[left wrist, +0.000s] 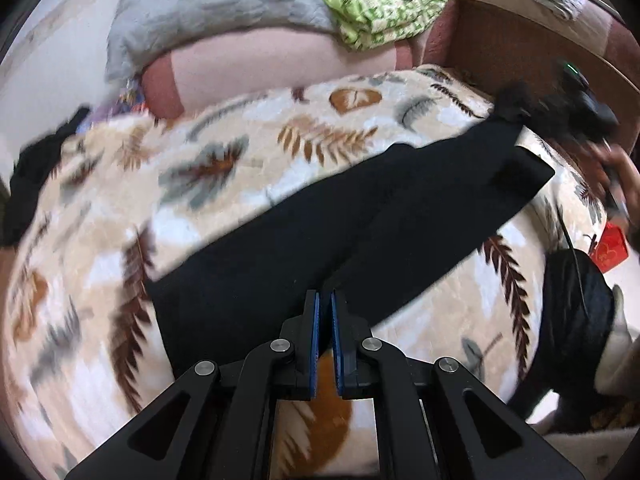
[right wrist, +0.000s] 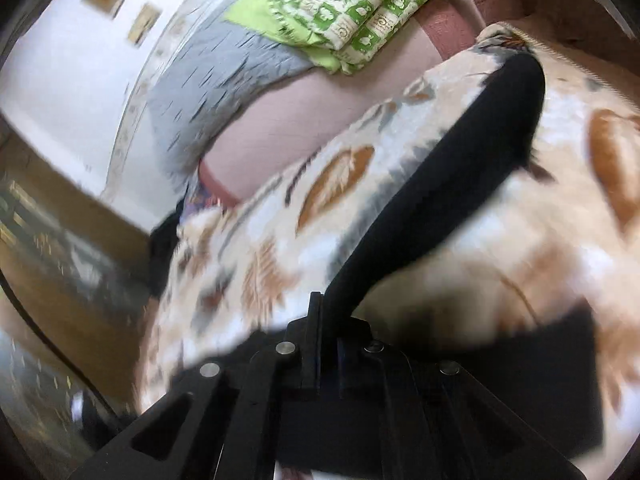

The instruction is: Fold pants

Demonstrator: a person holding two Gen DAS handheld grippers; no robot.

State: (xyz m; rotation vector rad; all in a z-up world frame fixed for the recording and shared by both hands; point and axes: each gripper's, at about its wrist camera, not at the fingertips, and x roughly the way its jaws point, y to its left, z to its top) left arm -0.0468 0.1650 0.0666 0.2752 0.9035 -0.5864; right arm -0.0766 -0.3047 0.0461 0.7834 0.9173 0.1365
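Note:
Black pants [left wrist: 360, 216] lie stretched across a leaf-patterned blanket [left wrist: 248, 148], both legs running to the far right. My left gripper [left wrist: 325, 300] is shut on the near edge of the pants, at the crotch end. My right gripper shows at the far leg ends in the left wrist view [left wrist: 516, 114]. In the right wrist view my right gripper [right wrist: 330, 308] is shut on the black pants [right wrist: 440, 184], which stretch taut away from it. The view is blurred.
A grey pillow [left wrist: 208, 12] and a green patterned cloth [left wrist: 384, 4] lie on the pink sofa back [left wrist: 272, 68]. A wooden panel [left wrist: 532, 52] stands at the right. A dark garment [left wrist: 32, 184] lies at the left. A red box [left wrist: 610, 248] sits at the right.

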